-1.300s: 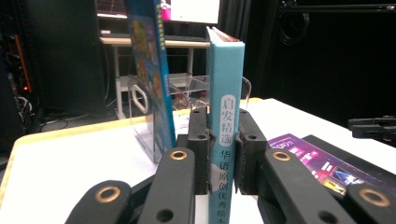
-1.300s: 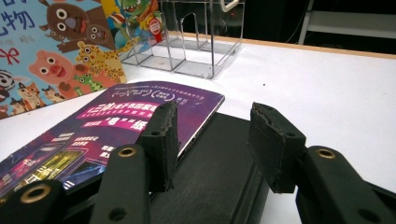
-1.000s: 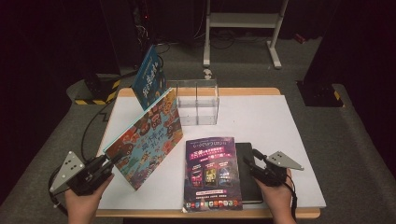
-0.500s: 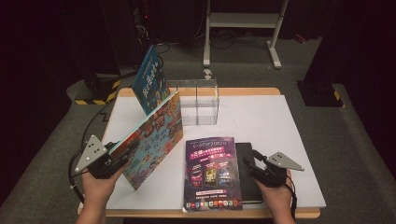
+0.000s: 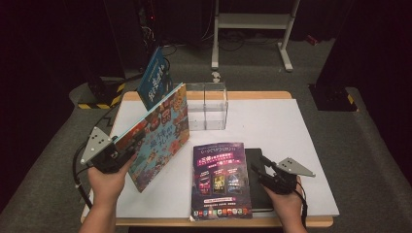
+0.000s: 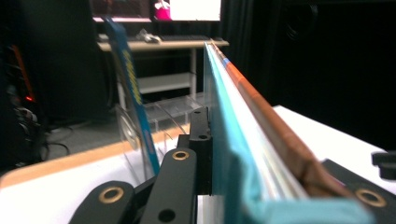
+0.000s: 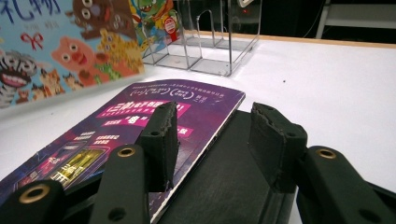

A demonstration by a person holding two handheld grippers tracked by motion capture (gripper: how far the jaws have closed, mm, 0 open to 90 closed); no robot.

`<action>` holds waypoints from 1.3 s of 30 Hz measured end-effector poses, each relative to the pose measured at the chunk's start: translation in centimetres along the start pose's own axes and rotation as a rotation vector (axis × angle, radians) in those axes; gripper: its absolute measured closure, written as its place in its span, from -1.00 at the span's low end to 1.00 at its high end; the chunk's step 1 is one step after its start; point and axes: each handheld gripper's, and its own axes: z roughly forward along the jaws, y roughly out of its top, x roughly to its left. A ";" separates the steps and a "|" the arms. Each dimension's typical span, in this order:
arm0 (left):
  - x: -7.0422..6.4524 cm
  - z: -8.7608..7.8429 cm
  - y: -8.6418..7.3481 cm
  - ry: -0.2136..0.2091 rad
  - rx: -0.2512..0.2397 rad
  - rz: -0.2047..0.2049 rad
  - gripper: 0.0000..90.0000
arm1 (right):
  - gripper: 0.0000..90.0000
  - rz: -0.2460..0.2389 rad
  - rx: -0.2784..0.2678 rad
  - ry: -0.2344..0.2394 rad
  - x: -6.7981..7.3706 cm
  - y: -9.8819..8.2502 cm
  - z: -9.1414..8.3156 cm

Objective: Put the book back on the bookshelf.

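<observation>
The picture book has a crowded cartoon cover of pink, brown, yellow and green animals on blue, with a teal back and an orange-brown strip along its edge (seen close in the left gripper view). The magazine near the front edge of the surface is deep purple with magenta bands, white lettering and a row of small coloured icons at its foot. Beside it lies a plain black notebook. The surface is white with a light wooden rim. At its back edge stands a clear rack, and a blue book with pale lettering at the back left corner. Both claws, left and right, are black with brass-coloured rivets.
</observation>
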 end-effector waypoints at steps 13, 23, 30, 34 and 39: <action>0.5 1.3 0.2 0.115 -0.011 -0.023 0.80 | 0.16 0.019 -0.015 0.007 -0.2 0.2 -0.2; 0.1 4.8 0.7 0.161 -0.024 -0.017 0.80 | 0.16 0.028 -0.028 0.018 -0.1 0.4 -0.4; -0.3 7.6 0.7 0.211 -0.030 -0.020 0.80 | 0.17 0.039 -0.037 0.028 -0.2 0.5 -0.6; -0.3 8.9 0.6 0.237 -0.035 -0.026 0.80 | 0.17 0.043 -0.042 0.032 -0.2 0.5 -0.7; -0.3 10.3 0.3 0.270 -0.045 -0.036 0.80 | 0.17 0.050 -0.046 0.038 -0.2 0.5 -0.7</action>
